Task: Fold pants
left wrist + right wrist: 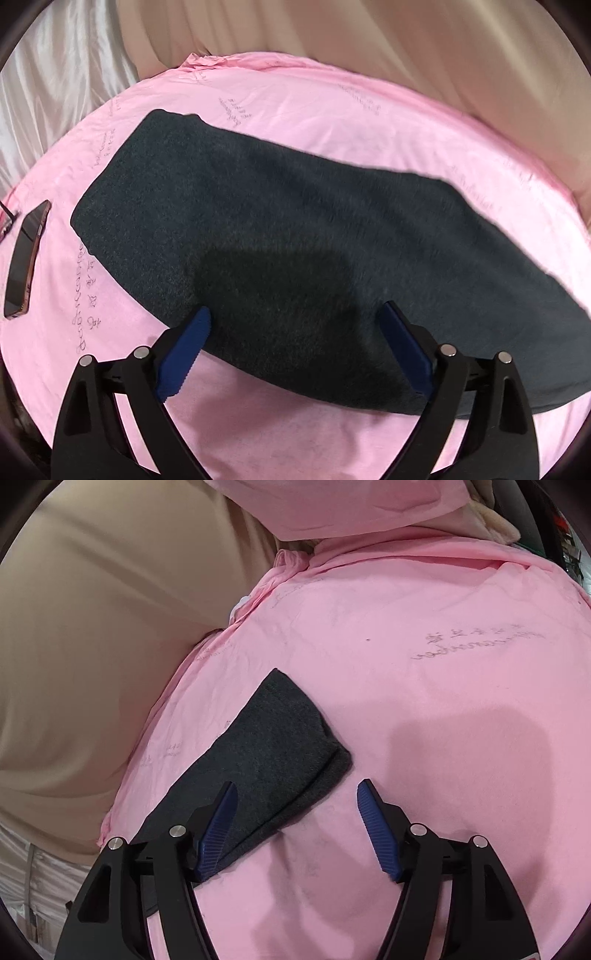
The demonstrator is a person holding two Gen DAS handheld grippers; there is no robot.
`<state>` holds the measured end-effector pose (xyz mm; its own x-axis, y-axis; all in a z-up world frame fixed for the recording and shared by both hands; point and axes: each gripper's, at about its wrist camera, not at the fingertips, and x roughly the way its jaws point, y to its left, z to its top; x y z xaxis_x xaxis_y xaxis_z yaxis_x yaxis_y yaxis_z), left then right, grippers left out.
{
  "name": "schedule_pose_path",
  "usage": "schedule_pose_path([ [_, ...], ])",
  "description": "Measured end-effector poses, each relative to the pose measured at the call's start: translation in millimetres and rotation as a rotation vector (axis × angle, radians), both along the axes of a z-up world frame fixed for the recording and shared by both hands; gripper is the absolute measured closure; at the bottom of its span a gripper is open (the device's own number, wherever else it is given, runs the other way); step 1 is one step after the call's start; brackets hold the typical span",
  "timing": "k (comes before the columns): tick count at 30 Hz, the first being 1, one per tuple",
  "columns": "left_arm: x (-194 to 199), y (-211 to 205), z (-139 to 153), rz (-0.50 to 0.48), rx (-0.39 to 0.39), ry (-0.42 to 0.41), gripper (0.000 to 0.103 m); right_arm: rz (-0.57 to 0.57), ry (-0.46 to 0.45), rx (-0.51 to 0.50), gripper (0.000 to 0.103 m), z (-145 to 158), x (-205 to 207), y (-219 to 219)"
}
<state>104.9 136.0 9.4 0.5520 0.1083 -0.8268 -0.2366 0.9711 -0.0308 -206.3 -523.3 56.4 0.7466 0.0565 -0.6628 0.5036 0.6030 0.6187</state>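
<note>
We see the dark charcoal knit pants (295, 236) lying flat as one long folded band on a pink printed cotton sheet (332, 110), running in the left wrist view from about 10 o'clock to 4 o'clock. Our left gripper (295, 314) hovers over the band's near edge, its jaws spread wide and holding nothing; the blue ribbed pads (184, 354) sit at either side of a shadow on the cloth. A dark smartphone with a reddish rim (26, 258) lies on the sheet at 9 o'clock, apart from the pants.

In the right wrist view, one narrow end of the pants (273, 746) reaches from 7 o'clock toward the centre, layers stacked at its edge. Our right gripper (297, 794) also has its jaws wide apart and empty, the left pad over the fabric, the right one over bare sheet. A beige draped cloth (92, 627) fills the 9 o'clock side.
</note>
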Motion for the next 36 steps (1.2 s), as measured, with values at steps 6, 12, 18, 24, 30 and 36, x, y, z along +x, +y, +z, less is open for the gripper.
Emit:
schedule_pose_path([
  [6,-6,-6,-2,-0.008,0.033,-0.027,0.008,-0.023,0.042,-0.029,0.095,-4,27,2],
  [12,-13,-10,-6,-0.019,0.063,-0.086,0.005,0.13,-0.124,-0.145,0.095,71,63,75],
  [18,-19,-4,-4,-0.016,0.011,-0.127,0.005,0.553,-0.213,-0.239,0.095,115,152,251],
  [24,-25,6,-1,-0.011,-0.075,-0.173,0.005,0.873,-0.023,-0.318,0.094,37,206,402],
  [30,-30,11,2,-0.012,-0.114,-0.196,0.005,0.902,0.009,-0.382,0.064,33,187,412],
  [36,-34,20,4,-0.006,-0.181,-0.23,0.005,0.574,-0.012,-0.414,0.044,64,110,298],
])
